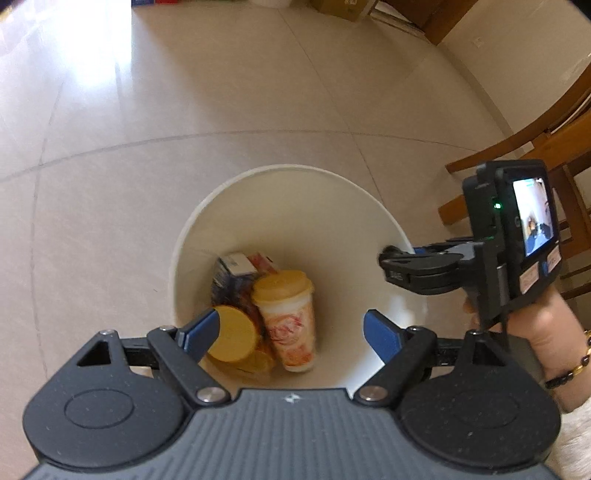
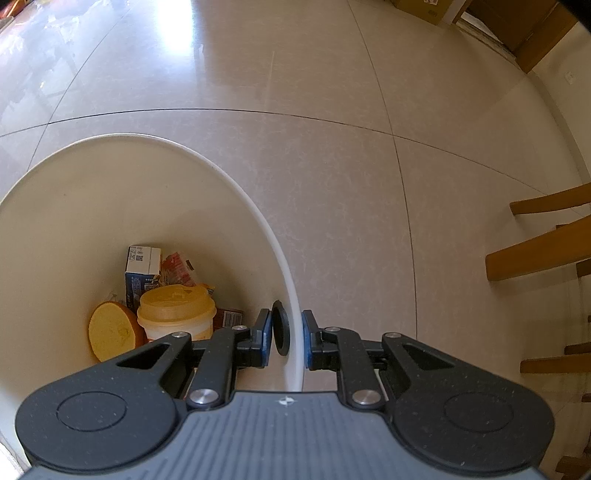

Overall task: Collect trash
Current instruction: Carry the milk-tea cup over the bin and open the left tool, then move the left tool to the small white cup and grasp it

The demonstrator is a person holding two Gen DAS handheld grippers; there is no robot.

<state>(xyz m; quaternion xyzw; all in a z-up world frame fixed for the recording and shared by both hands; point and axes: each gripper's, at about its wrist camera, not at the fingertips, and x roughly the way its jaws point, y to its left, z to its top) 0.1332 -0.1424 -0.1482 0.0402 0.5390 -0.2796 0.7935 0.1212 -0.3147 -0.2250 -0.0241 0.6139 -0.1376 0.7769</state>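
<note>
Ribbed left gripper (image 1: pixel 291 332), jaws wide; right gripper (image 2: pixel 287 339) pinching smooth round bin (image 2: pixel 258 206) rim.

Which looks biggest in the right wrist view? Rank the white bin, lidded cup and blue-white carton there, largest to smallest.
1. white bin, by far.
2. lidded cup.
3. blue-white carton, though partly hidden and farther away, so its place behind the cup is unsure.

Floor (image 1: pixel 184 122): glossy beige tiles with thin dark joints, window glare at upper left of both views. A white round bin (image 1: pixel 295 206) stands on it at lower centre. Wooden chair legs (image 2: pixel 535 254) rest at the right edge. A cardboard box (image 1: pixel 343 9) sits at top.
</note>
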